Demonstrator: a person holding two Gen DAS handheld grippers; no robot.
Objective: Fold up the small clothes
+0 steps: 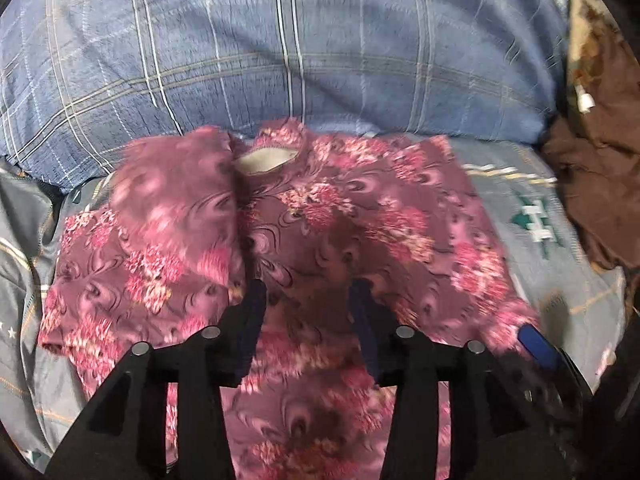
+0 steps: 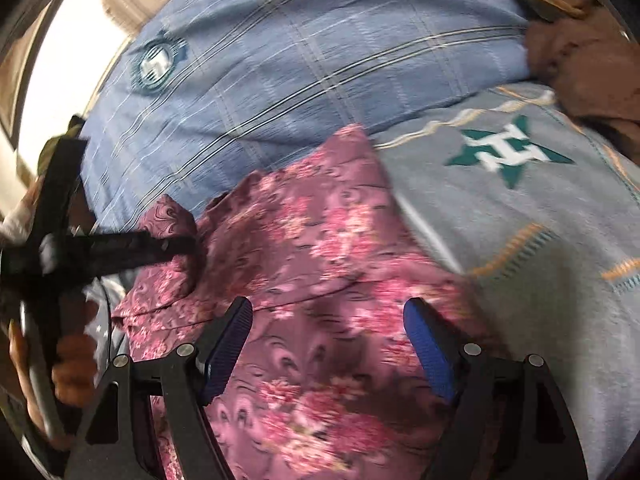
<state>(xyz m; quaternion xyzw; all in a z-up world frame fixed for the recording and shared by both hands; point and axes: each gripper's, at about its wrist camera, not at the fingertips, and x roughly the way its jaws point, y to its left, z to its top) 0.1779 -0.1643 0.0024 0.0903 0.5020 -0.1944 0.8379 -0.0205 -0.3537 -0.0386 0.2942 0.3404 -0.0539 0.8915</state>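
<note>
A small purple top with pink flowers (image 1: 320, 216) lies spread on the bed, its white-lined neck opening (image 1: 266, 160) toward the pillow. The sleeve part left of the neck (image 1: 172, 200) lies blurred and folded over the body. My left gripper (image 1: 308, 300) hovers over the middle of the top, open, with nothing between its pads. In the right wrist view, the same top (image 2: 320, 240) lies under my right gripper (image 2: 328, 320), which is wide open and empty. My left gripper (image 2: 120, 248) shows there from the side, tip at the folded sleeve.
A big blue plaid pillow (image 1: 280, 40) lies behind the top. The grey bedcover (image 2: 520, 240) with a green star emblem (image 2: 508, 152) extends to the right. A brown cloth (image 1: 592, 160) is heaped at the far right. A person's hand (image 2: 68, 368) holds the left gripper's handle.
</note>
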